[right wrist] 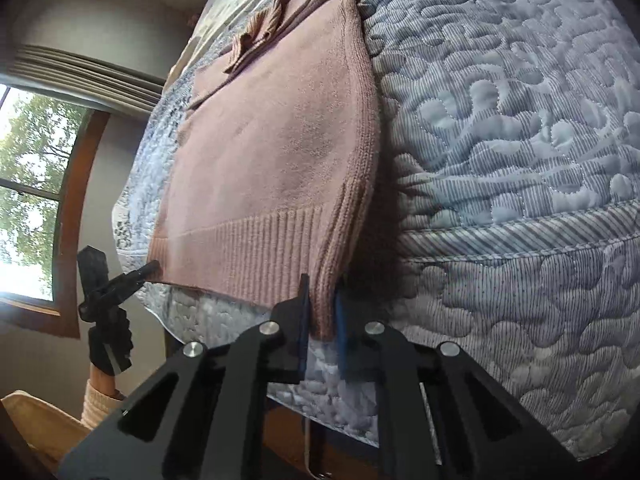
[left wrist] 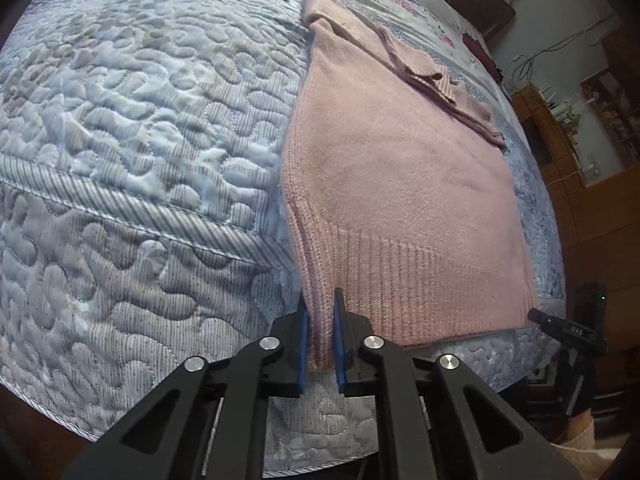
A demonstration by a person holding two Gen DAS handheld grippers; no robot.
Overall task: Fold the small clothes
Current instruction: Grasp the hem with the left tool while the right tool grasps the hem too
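Note:
A pink knit sweater (left wrist: pixel 400 184) lies flat on the quilted blue bedspread (left wrist: pixel 140 120), ribbed hem toward me, one sleeve (left wrist: pixel 432 76) folded over its upper part. In the left wrist view my left gripper (left wrist: pixel 321 300) is shut on the hem's left corner, lifting that edge slightly. The right gripper's tip (left wrist: pixel 538 316) shows at the hem's far right corner. In the right wrist view the sweater (right wrist: pixel 272 152) has its right hem corner pinched in my right gripper (right wrist: pixel 322 292). The left gripper (right wrist: pixel 148 271) sits at the opposite corner.
The bed's near edge runs just below the hem. Wooden furniture (left wrist: pixel 592 200) stands to the right of the bed, and a window (right wrist: pixel 28 184) is on the wall to the left. A dark garment (left wrist: pixel 476 46) lies near the bed's far end. A cream sleeve (right wrist: pixel 100 400) shows behind the left gripper.

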